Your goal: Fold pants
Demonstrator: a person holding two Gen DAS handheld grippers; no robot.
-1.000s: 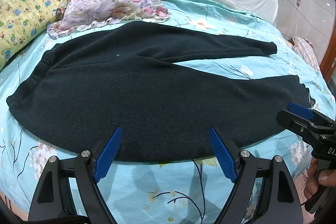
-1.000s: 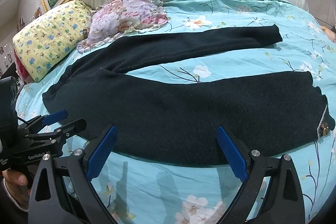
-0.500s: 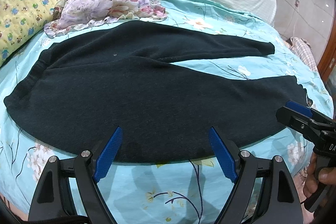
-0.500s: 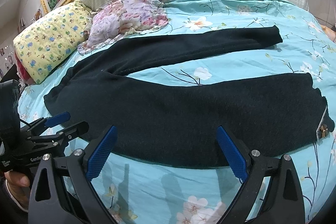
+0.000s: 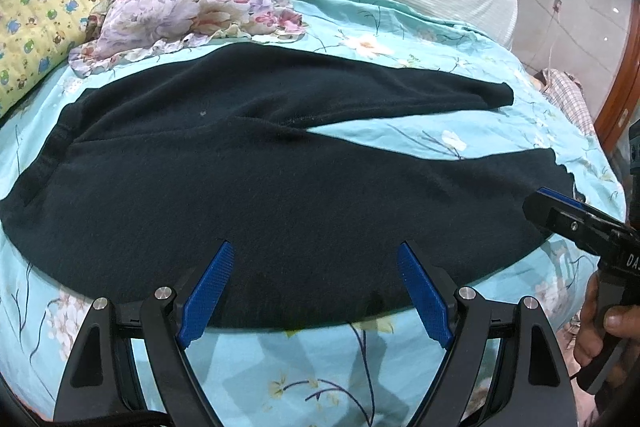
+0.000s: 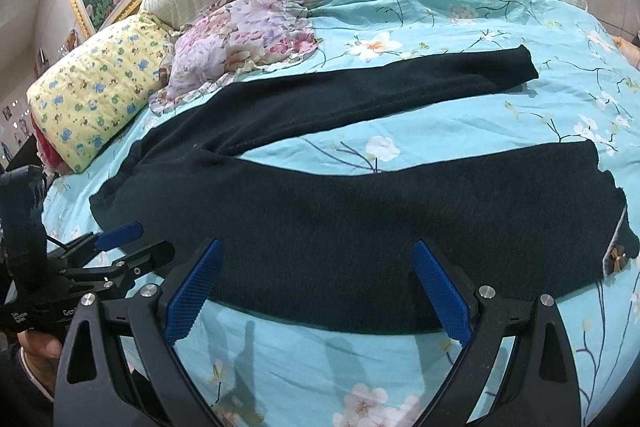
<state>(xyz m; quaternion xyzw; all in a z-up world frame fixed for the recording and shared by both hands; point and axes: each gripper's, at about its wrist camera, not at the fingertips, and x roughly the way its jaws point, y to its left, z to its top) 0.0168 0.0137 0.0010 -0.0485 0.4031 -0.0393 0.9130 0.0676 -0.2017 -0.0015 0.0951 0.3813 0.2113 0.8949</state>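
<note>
Dark pants (image 5: 280, 187) are seen spread flat across a turquoise floral sheet (image 5: 280, 367), filling the middle of both views. In the left wrist view the waistband lies at the left edge of the frame and the two legs run toward the right, parted by a wedge of bare sheet. The left gripper (image 5: 316, 267) is shown at the bottom centre of that view, its blue-padded fingers (image 5: 206, 291) spread wide and empty, poised over the near edge of the pants; contact with the cloth cannot be told. The right gripper (image 6: 316, 267) is shown likewise at the bottom centre of its own view, spread wide with nothing between the pads, over the near hem of the closer leg. In the right wrist view the left gripper is also seen at the lower left of the frame, near the waistband. A hand (image 5: 600, 331) is glimpsed at the lower right of the left wrist view, wrapped around the handle of the right gripper. A small ornament (image 6: 618, 258) is visible at the cuff, right of frame. A floral pillow (image 5: 192, 3) and a yellow pillow (image 5: 36, 23) are set in the upper left, beyond the pants.
</note>
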